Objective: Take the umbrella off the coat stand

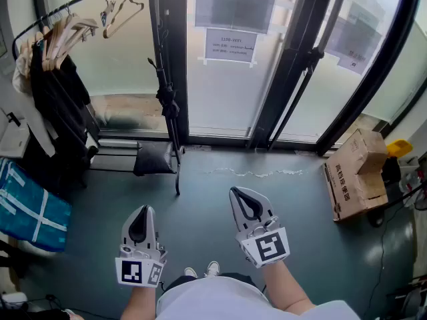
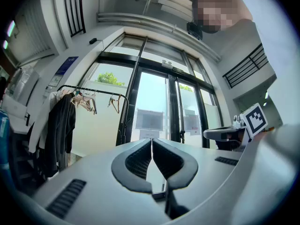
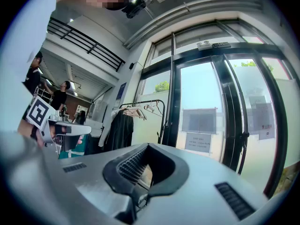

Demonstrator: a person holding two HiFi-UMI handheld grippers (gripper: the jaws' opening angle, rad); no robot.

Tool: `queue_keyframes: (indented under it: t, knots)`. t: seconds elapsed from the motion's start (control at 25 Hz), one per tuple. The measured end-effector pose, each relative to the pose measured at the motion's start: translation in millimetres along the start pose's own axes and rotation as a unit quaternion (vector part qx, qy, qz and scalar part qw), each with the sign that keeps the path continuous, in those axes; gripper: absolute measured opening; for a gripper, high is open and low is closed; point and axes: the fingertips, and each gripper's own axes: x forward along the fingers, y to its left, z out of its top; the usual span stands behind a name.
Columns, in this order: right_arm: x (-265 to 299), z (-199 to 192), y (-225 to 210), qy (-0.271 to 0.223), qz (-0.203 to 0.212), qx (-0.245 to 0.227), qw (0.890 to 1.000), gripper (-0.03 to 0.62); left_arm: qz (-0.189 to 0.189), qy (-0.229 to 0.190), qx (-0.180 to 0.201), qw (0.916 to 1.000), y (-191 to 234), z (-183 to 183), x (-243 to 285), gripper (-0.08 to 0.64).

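Dull grey-green floor (image 1: 220,205), scuffed pale in a streak just before the glass doors (image 1: 227,99). At far right, a cardboard box (image 1: 353,175), with a thin black cable (image 1: 383,262) trailing near it. At left, the foot of the coat stand (image 1: 177,179), a dark bag (image 1: 153,159) beside it. Further left, a blue bag (image 1: 30,215) with pale stripes. At bottom centre, two white shoes (image 1: 212,269).
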Motion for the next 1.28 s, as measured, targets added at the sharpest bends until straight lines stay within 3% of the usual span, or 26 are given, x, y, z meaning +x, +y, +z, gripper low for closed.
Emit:
queue_keyframes:
  t: [0.2, 0.4, 0.76, 0.96, 1.28]
  knots:
    - [-9, -7, 2, -0.002, 0.014, -0.001, 1.0, 0.017, 0.006, 0.007, -0.003, 1.0, -11, -4, 2, 0.026]
    - [-12, -16, 8, -0.013, 0.058, 0.039, 0.997, 0.017, 0.01, 0.013, 0.006, 0.9998, -16, -7, 4, 0.026]
    - [3, -64, 25, 0.034, 0.097, 0.067, 0.993, 0.018, 0.045, 0.042, 0.002, 0.9981, -1, -29, -7, 0.026]
    - [32, -74, 32, 0.048, 0.11, 0.059, 0.991, 0.018, 0.056, 0.049, -0.016, 0.9971, 25, -48, 8, 0.026]
    - [134, -71, 11, 0.053, 0.091, 0.029, 0.994, 0.018, 0.01, 0.044, -0.019, 0.9988, 78, -54, 97, 0.026]
